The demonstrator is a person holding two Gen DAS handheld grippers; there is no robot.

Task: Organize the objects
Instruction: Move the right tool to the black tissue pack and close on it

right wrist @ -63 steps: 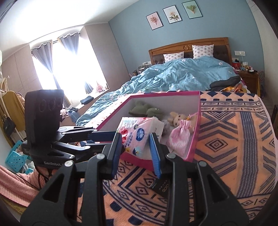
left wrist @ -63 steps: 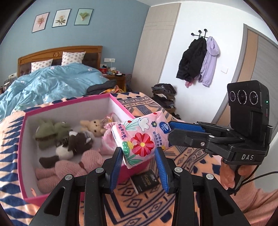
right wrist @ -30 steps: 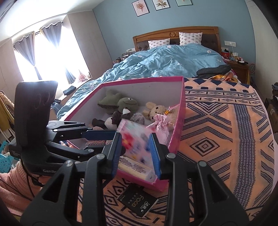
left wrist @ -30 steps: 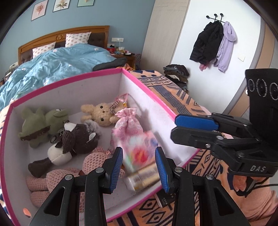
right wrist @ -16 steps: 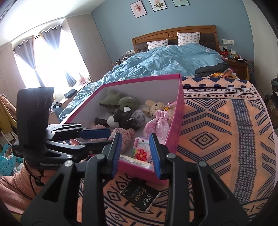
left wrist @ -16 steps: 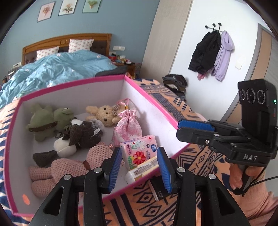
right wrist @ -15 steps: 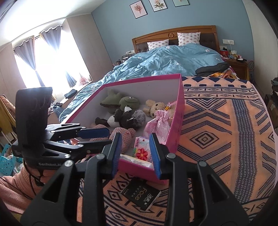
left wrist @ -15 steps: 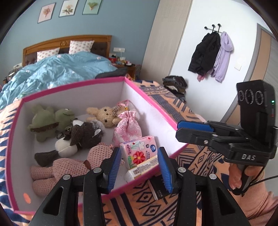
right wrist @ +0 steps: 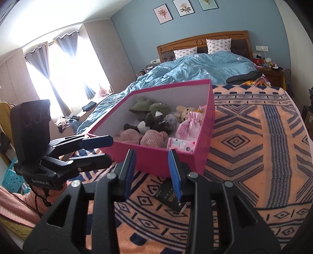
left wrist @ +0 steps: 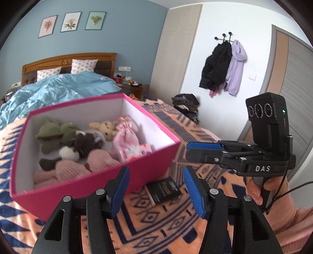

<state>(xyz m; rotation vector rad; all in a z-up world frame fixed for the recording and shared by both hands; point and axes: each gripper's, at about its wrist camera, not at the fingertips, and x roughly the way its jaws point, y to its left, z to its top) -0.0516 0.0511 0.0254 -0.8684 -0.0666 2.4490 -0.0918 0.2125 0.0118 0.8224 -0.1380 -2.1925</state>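
Partly hidden: the black booklet on the patterned blanket sits just beyond the right gripper, its right fingertip covering part of the cover, so the print is only half readable. From the left wrist view the same booklet shows whole, lying ahead of the left gripper between its fingertips and touching or nearly touching the near wall of the pink box; cannot tell which. That near wall cuts off the lower part of everything inside, and the left view is motion-blurred, so toy details are soft.

Left gripper: jaws opening, nothing between them, blue pads clear of the box. Right gripper: jaws stand narrowly apart, empty, no pad pressing on anything. A hand in a pink sleeve holds its handle; the hand on the other gripper is mostly hidden.

Counts: one box, ahead of both grippers. Inside: one floral tissue pack at the near right corner, one pink drawstring pouch behind it, one pink knit plush with its shape unclear, one dark brown-and-white plush, two green plush at the far wall, one beige bunny. One booklet outside. Three framed prints on the blue wall, two pillows on the bed, two coats on the wall hook.
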